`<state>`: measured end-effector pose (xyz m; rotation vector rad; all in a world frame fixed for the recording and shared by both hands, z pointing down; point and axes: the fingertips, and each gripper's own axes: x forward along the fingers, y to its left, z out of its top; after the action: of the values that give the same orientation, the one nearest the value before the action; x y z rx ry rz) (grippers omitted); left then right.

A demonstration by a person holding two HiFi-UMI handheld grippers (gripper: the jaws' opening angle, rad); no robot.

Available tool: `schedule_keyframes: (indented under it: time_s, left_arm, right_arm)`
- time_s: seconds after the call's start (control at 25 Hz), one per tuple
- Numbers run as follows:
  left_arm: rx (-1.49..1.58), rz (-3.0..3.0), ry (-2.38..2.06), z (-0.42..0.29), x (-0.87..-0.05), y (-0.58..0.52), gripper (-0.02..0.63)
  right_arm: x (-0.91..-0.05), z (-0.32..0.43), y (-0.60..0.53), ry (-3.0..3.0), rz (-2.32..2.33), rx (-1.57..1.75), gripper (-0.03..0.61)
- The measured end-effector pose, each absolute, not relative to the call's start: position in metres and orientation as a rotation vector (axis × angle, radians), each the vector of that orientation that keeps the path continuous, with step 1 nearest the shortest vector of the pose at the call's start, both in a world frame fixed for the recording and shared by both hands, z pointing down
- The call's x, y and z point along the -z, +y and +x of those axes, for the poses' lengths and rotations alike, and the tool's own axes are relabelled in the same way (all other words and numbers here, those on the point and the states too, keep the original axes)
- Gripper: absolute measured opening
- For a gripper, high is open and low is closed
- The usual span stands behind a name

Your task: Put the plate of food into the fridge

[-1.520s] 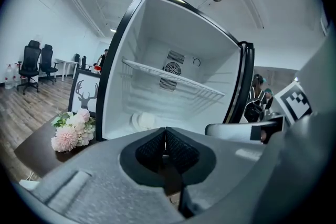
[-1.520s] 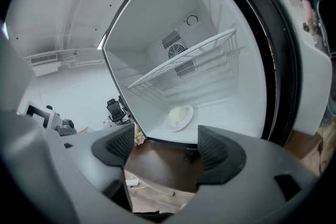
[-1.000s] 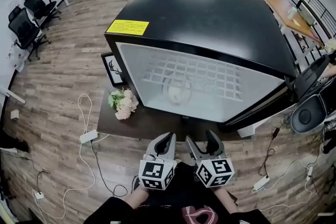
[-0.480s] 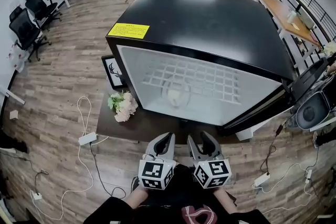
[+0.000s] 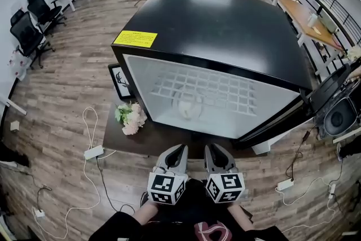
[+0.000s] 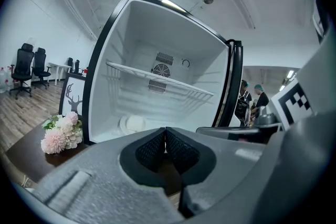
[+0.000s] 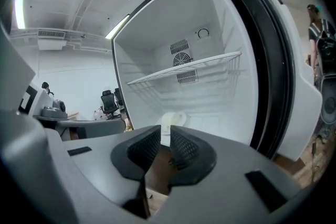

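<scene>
Left gripper [image 6: 166, 136]: jaws shut, empty. Right gripper [image 7: 164, 136]: jaws closing, narrow gap, nothing between. Both at bottom centre of head view, clear of fridge [image 5: 225, 25]. Plate of food [image 5: 189, 105] on fridge floor, frame centre. Placement looks done; door [image 7: 296, 107] open at right, probably left to shut.

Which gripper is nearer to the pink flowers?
Left. The flowers lie ahead and left of the left gripper; the right gripper, jaws closing on nothing, sits farther right.

Left tool [image 5: 179, 150], right tool [image 5: 216, 150]: grey bodies, black ribbed pads [image 6: 149, 150], white cubes [image 5: 165, 188] with black square markers. Black sleeves [image 5: 127, 224].
</scene>
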<state>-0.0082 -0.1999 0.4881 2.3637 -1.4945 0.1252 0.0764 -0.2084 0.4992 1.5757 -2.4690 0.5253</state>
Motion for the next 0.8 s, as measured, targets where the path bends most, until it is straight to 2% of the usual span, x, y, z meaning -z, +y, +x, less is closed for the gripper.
schedule_keyframes:
  time_s: [0.32,0.8]
  left_arm:
    - [-0.135,2.365,-1.493,-0.008,-0.491,-0.2,0.008]
    - [-0.175,2.351,-1.479,-0.009,-0.5,-0.198,0.008]
  right_arm:
    - [-0.5,0.078,-0.214,-2.455,1.611,-0.53,0.009]
    - [-0.511,0.082,-0.213,-2.402,1.632,-0.53,0.008]
